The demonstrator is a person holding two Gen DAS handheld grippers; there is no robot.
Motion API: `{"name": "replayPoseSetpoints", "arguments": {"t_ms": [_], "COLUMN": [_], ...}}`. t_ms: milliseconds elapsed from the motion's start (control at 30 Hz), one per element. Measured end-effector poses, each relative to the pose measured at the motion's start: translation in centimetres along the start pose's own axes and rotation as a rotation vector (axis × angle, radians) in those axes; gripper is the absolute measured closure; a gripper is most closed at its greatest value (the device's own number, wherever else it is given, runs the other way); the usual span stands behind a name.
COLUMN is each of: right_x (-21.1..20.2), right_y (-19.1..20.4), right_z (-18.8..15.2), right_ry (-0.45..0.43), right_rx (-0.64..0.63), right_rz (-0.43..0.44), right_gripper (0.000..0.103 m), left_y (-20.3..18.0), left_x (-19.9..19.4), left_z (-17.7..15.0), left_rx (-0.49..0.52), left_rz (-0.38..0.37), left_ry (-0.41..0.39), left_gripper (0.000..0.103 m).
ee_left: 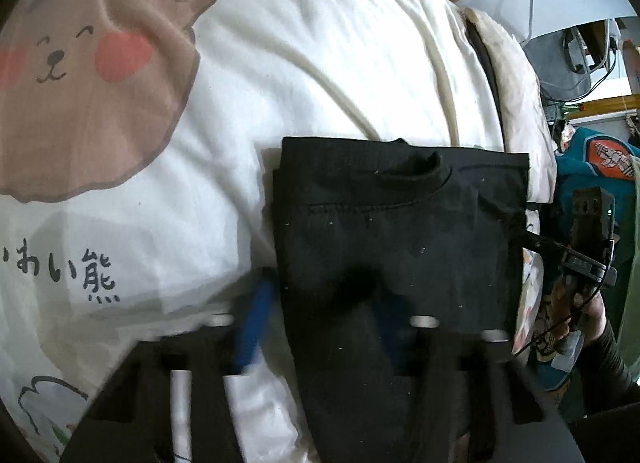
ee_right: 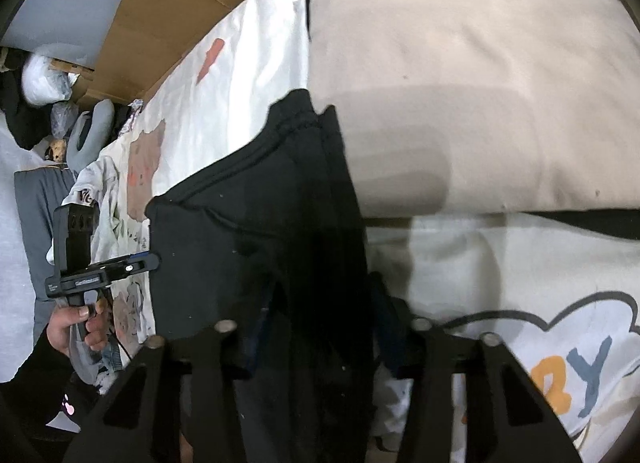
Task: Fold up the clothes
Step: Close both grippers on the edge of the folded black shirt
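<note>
A black garment (ee_left: pixel 400 231), folded into a rough rectangle with its collar at the far side, lies on a white bed cover printed with a brown bear (ee_left: pixel 100 103). My left gripper (ee_left: pixel 320 323) has its blue pads (ee_left: pixel 256 323) on the near left part of the garment, and the cloth runs down between them. My right gripper (ee_right: pixel 320 327) grips the same black garment (ee_right: pixel 260 223) at its right side. In the left wrist view the right gripper (ee_left: pixel 530 240) pinches the garment's right edge. The right wrist view has the left gripper (ee_right: pixel 154 259) at the left edge.
A beige quilt (ee_right: pixel 480 83) lies on the bed beyond the garment. Brown cardboard (ee_right: pixel 168 15) stands behind the bed. Other clothes are piled off the bed's edge (ee_left: pixel 592 167). A person's hand (ee_right: pixel 76 323) in a dark sleeve holds the left gripper's handle.
</note>
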State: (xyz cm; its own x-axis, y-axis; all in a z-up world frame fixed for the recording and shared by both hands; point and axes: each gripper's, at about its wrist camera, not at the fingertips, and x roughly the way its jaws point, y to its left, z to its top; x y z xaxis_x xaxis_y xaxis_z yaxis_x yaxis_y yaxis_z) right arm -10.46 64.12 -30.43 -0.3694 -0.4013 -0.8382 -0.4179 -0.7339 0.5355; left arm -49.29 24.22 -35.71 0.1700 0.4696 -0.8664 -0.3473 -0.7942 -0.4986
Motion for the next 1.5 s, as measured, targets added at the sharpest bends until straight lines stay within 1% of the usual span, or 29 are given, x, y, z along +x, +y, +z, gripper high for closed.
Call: {"name": "replayPoseSetpoints", "arguments": {"t_ms": [33,67,100,133,200,300,333,400,433,467,567,733,800,1000,1133,1267,1300,1367,1400,1433,1500], "right_x": [-0.1,-0.3,-0.7,-1.0,-1.6,-2.1,-1.9,-1.5,-1.4,-1.2,-0.7,0.5,0.8,1.1,1.4,1.1,1.1,1.1,1.1,1.1,1.1], "right_y": [0.2,0.4,0.6,0.9,1.3,1.3,1.0,0.5,0.2,0.0,-0.1,0.1,-0.1,0.2,0.2,-0.2,-0.2,-0.3,-0.3,-0.3,-0.3], "right_z": [0.0,0.1,0.1,0.2,0.3,0.3,0.3,0.3,0.4,0.4,0.5,0.8,0.9,1.3,1.4,1.2,1.2,1.2,1.2,1.2,1.3], "right_ry": [0.002,0.001,-0.005,-0.010,-0.020,-0.024,-0.015,-0.002,0.003,0.007,0.029,0.044,0.049,0.055,0.059,0.060,0.060,0.061,0.062,0.062,0.062], "right_rx": [-0.005,-0.012,-0.021,-0.031,-0.047,-0.051,-0.045,-0.025,-0.016,-0.011,-0.011,-0.013,-0.014,-0.039,-0.045,-0.043,-0.042,-0.040,-0.039,-0.040,-0.043], "right_rz": [0.012,0.018,0.017,0.017,0.018,0.022,0.016,0.012,0.015,0.020,0.039,0.071,0.076,0.098,0.106,0.132,0.136,0.140,0.141,0.140,0.138], "right_gripper": [0.086,0.086,0.088,0.089,0.089,0.086,0.084,0.080,0.079,0.078,0.070,0.061,0.059,0.058,0.058,0.058,0.058,0.058,0.058,0.058,0.058], "left_y": [0.0,-0.1,-0.3,-0.4,-0.5,-0.5,-0.6,-1.4,-1.2,-1.0,-0.9,-0.4,-0.5,-0.6,-0.6,0.5,0.5,0.4,0.4,0.1,-0.3], "left_x": [-0.1,-0.4,-0.6,-0.9,-1.7,-2.0,-1.6,0.5,0.9,1.2,1.5,2.1,2.4,2.6,3.0,1.7,1.6,1.6,1.5,1.5,1.4], "left_z": [0.0,0.0,0.0,0.0,0.0,0.2,0.4,1.2,1.2,1.1,0.8,1.3,1.7,2.1,2.2,1.7,1.5,1.6,1.5,1.5,1.4], "left_rx": [-0.001,0.009,0.018,0.023,0.022,0.034,0.034,0.003,-0.010,-0.014,-0.017,-0.020,-0.019,-0.015,-0.018,0.008,0.016,0.020,0.024,0.032,0.052], "left_rz": [-0.012,-0.013,-0.013,-0.017,-0.030,-0.022,-0.017,-0.013,-0.014,-0.017,-0.024,-0.056,-0.063,-0.065,-0.085,-0.073,-0.070,-0.092,-0.111,-0.117,-0.121], "left_ry": [-0.003,-0.009,-0.016,-0.024,-0.041,-0.028,-0.012,0.026,0.038,0.043,0.051,0.052,0.053,0.058,0.061,0.066,0.068,0.069,0.067,0.067,0.066], "left_gripper": [0.081,0.083,0.089,0.092,0.092,0.092,0.092,0.092,0.092,0.092,0.091,0.091,0.091,0.091,0.091,0.091,0.090,0.077,0.061,0.050,0.049]}}
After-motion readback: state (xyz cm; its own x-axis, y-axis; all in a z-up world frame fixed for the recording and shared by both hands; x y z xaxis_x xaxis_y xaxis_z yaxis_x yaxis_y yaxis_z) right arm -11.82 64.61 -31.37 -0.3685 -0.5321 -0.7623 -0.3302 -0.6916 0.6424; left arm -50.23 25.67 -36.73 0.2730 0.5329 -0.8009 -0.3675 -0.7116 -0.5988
